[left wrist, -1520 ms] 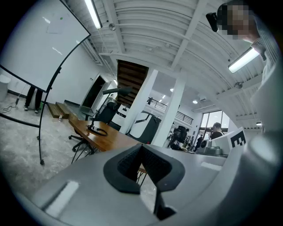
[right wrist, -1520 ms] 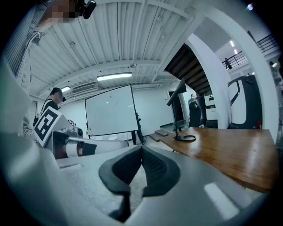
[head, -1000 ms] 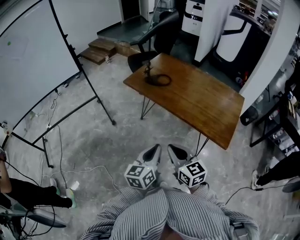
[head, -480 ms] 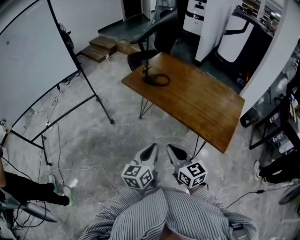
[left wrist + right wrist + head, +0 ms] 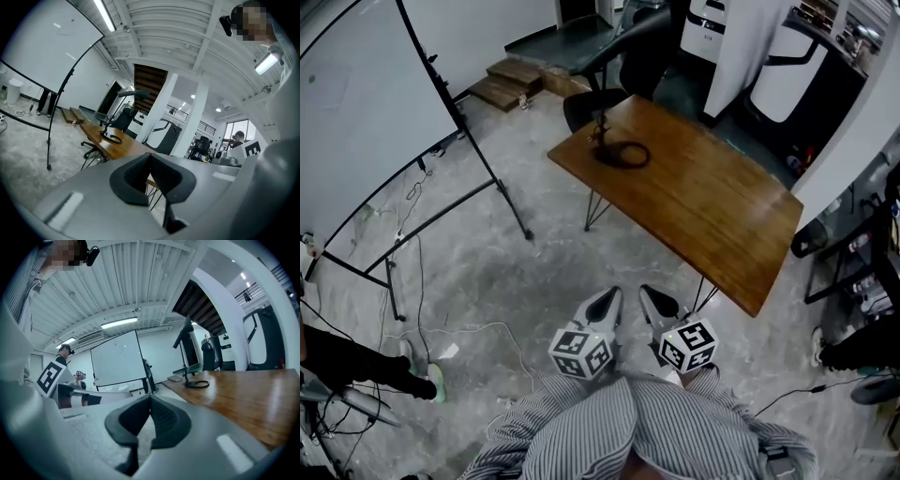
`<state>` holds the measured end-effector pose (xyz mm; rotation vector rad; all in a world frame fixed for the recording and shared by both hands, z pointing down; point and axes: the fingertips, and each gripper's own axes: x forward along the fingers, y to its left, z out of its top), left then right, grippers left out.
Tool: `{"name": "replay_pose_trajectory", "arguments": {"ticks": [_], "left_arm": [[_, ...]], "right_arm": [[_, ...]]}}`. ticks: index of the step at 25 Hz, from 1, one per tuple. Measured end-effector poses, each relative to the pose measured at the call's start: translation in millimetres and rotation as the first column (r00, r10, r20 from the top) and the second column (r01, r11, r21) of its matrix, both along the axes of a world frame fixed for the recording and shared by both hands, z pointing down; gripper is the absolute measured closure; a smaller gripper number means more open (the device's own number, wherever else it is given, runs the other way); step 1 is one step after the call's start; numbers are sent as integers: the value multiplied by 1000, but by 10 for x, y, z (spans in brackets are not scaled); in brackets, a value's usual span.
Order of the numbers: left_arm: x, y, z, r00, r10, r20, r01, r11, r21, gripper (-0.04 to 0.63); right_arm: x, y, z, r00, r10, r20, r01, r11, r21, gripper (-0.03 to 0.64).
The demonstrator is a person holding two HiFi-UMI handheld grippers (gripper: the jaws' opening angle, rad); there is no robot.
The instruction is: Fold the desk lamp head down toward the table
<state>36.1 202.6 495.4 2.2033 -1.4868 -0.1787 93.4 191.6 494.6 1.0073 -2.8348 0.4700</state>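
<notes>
The desk lamp stands on the far left corner of the wooden table, its thin arm rising from a dark ring base. In the left gripper view the lamp has its head raised high. The right gripper view shows the lamp upright on the table. My left gripper and right gripper hang side by side over the floor, well short of the table. Both are shut on nothing.
A whiteboard on a black stand fills the left. An office chair sits behind the table, wooden steps lie beyond it. Cables trail over the concrete floor. A person's leg and shoe are at the lower left.
Both grippers have drifted a little closer to the table, and it looks slightly larger. Their jaws have stayed shut and the lamp has not moved.
</notes>
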Motion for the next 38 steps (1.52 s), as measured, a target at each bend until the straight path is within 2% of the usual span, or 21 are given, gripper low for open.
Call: {"name": "replay_pose_trajectory", "arguments": {"ticks": [6,13,20,25,32,35,38], "left_arm": [[-225,-643,93,1000,-21,-19,21,1000,-4,594],[-703,-1640,-18,1000,4,-19,-3,1000,25,594],[-1117,-2525,-146,999,47,-3,-46,997,69,594],[-1219,-2906,-148,998,63,3,-63,996,62,594],[-1329,-3408,-178,999,54,-3,-54,997,58,594],[-1335,-3654,-238,998,56,13,-57,996,70,594],[-1303,-3901,-317,997,69,24,-71,992,100,594]], "right_arm": [[-161,-611,69,1000,6,-15,-5,1000,12,617],[-385,-1680,-45,996,87,-3,-87,995,41,617],[-804,-2483,-177,993,115,15,-116,990,83,616],[-866,-2860,-231,993,116,-24,-113,987,114,615],[-734,-3478,-336,986,164,-18,-161,979,127,615],[-691,-3721,-401,984,180,-8,-177,975,138,615],[-684,-3947,-491,989,150,-15,-146,976,161,615]]}}
